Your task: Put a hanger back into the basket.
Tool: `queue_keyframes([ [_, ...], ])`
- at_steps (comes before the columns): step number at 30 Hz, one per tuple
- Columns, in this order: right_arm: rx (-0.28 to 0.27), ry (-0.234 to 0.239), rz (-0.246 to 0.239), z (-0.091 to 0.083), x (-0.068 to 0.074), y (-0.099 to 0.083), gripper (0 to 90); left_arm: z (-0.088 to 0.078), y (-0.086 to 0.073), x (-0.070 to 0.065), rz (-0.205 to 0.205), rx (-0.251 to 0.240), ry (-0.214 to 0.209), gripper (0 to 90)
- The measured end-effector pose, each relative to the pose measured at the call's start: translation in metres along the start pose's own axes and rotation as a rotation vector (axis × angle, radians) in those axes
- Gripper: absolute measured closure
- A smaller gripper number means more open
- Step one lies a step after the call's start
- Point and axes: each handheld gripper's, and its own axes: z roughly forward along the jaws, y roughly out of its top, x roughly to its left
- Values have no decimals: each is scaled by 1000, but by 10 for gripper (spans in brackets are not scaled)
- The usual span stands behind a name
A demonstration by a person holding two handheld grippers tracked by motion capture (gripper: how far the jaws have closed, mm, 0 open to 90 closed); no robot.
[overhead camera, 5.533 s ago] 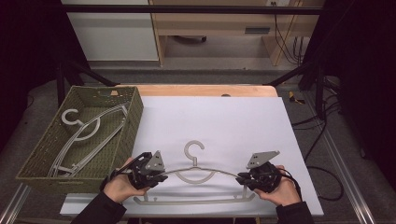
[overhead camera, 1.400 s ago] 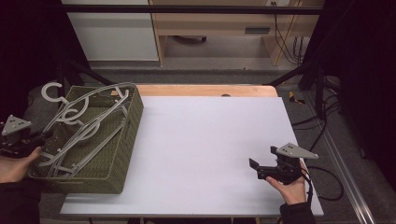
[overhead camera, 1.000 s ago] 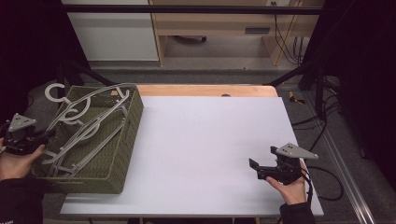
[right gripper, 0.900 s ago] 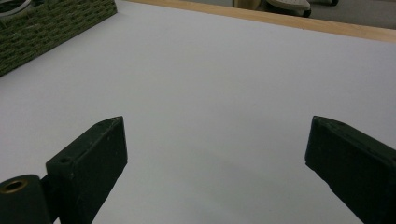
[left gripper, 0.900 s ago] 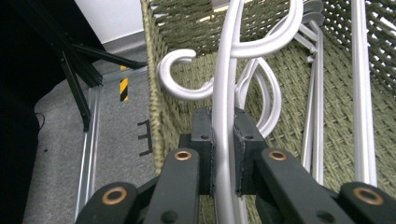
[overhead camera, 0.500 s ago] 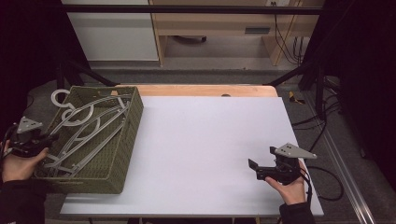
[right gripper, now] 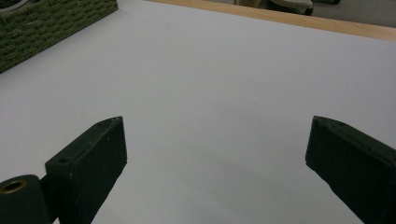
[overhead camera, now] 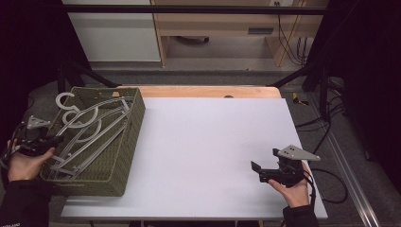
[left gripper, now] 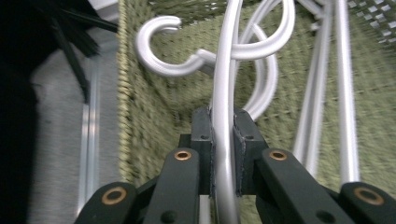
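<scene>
Your left gripper [left gripper: 223, 154] is clamped on the shoulder bar of a grey plastic hanger [left gripper: 224, 88], which lies inside the green woven basket [overhead camera: 124, 156] at the left edge of the table [overhead camera: 208, 142], on top of another hanger [overhead camera: 80, 151] already resting there. Its hook [overhead camera: 64, 100] pokes over the basket's far left rim. Before you let go, judge whether the hanger is resting on the one beneath it or hanging in your grip; lower your hand until the bar bears on something, so it does not drop and bounce out. Nudge it toward the basket's middle so the hook clears the rim rather than catching on the weave. Then open the jaws fully and draw the gripper straight back along the bar, so a pad does not drag the hanger with it. Your right gripper [right gripper: 215, 154] hovers with its jaws wide apart and nothing between them, low over the bare white tabletop near the right front corner; leave it there.
</scene>
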Motion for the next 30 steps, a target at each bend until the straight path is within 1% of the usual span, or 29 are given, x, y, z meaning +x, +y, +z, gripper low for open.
queue_keyframes([
  [2,0,-1,-2,0,0,0,59,2,-1,-1,0,23,-5,810],
  [3,1,-4,1,0,1,0,59,4,-1,-1,1,45,-4,808],
  [4,2,-5,2,0,1,0,58,7,-1,-1,2,78,-9,804],
  [5,2,-5,2,0,1,0,59,9,0,-1,3,104,-9,786],
  [6,1,-4,4,0,1,0,59,11,1,-2,8,117,-4,767],
  [9,1,-3,-5,-1,0,0,58,14,2,-4,19,152,-11,706],
  [11,1,-3,-2,-1,0,0,58,14,2,-4,21,155,-18,664],
  [13,0,0,-3,-1,0,0,58,12,2,-4,9,146,-26,634],
  [14,0,1,-3,0,0,0,58,11,2,-3,6,145,-31,629],
  [15,-1,1,-3,0,0,0,58,10,2,-2,-5,138,-35,627],
  [18,1,-1,-4,-1,0,0,58,4,1,1,-16,105,-34,610],
  [20,-1,-1,-4,-1,0,0,58,1,-1,2,-14,92,-39,637],
  [22,2,0,1,0,1,0,58,-4,-3,2,-12,67,-22,623],
  [24,2,-2,1,0,1,0,57,-10,-5,1,-31,10,-31,587],
  [26,0,1,2,0,1,0,57,-18,-6,-2,-49,-59,-45,550],
  [29,-6,0,-1,-1,0,0,56,-29,-9,-11,-92,-181,-108,495],
  [30,-12,-1,2,-1,1,0,56,-33,-10,-15,-97,-213,-135,476],
])
